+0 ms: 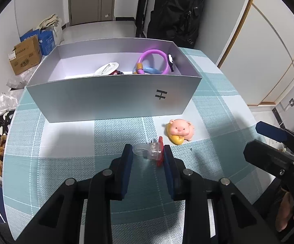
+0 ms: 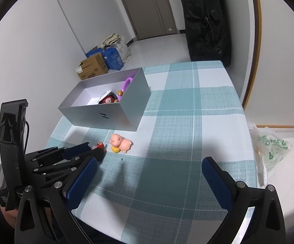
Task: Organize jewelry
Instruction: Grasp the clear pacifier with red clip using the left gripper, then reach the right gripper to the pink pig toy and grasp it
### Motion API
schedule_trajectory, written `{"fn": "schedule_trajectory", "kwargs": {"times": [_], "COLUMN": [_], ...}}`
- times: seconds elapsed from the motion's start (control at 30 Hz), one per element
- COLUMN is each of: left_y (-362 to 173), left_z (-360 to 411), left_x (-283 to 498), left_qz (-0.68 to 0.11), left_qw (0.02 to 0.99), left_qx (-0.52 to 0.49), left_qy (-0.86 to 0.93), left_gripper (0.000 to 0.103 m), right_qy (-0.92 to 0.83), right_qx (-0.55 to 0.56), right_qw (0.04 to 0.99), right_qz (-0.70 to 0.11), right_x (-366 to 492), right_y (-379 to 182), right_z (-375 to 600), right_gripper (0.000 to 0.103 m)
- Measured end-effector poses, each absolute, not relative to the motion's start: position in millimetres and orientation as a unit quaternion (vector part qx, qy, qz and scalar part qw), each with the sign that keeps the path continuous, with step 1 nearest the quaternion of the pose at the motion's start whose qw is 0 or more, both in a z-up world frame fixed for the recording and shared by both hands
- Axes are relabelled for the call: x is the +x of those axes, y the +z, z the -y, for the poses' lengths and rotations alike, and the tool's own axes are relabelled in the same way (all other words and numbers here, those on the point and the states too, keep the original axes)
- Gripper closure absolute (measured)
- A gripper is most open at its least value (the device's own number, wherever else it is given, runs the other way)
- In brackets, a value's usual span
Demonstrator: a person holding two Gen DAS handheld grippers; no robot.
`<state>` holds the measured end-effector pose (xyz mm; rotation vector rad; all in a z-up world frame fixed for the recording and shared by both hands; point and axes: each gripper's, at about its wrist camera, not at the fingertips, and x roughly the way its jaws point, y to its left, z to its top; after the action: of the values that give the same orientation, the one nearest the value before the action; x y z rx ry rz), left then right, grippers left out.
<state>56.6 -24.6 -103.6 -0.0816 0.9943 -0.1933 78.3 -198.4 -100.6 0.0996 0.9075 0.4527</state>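
Left tongs: While the clear-and-red ring [image 1: 154, 151] lay on the table [image 1: 69, 142], the left tongs [image 1: 148, 154] bracketed it, the right pad against its red part, the left pad at the clear band; whether both pressed yet could not be told.
Why so placed: Straddling the piece low suited a lift, probably toward the box.
Ring: Clear, glossy plastic band with a faceted block and a red disc.
Pig charm [image 1: 180, 132]: Just beyond the left tongs and to their right; rounded, smooth pink on a yellow base.
Box [image 1: 114, 97]: Farther ahead of the left tongs; matte silver card, open-topped, marked H.
Inside the box: Purple hoop [image 1: 154, 58], blue ring, white clip.
Right tongs [image 2: 149, 180]: Spread wide, empty, hovering over bare cloth.
Tablecloth: Woven teal-and-white check.
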Motion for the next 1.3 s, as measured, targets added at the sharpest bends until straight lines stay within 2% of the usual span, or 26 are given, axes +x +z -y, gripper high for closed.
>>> {"fn": "schedule_trajectory", "kwargs": {"times": [0.7, 1.3], "left_y": [-67, -59], "left_z": [-6, -42], "left_x": [39, 24], "left_qz": [-0.424, -0.404], "left_qw": [0.891, 0.897], "left_qx": [-0.103, -0.131], "left_qy": [-0.122, -0.124], "left_gripper": [0.079, 0.079], "right_qy": [0.230, 0.234], "right_qx": [0.049, 0.000], "right_qw": [0.856, 0.860], "right_qz": [-0.460, -0.454], "right_x": [83, 100], "right_y": [-115, -127], "right_z": [183, 133], "right_gripper": [0.001, 0.043]}}
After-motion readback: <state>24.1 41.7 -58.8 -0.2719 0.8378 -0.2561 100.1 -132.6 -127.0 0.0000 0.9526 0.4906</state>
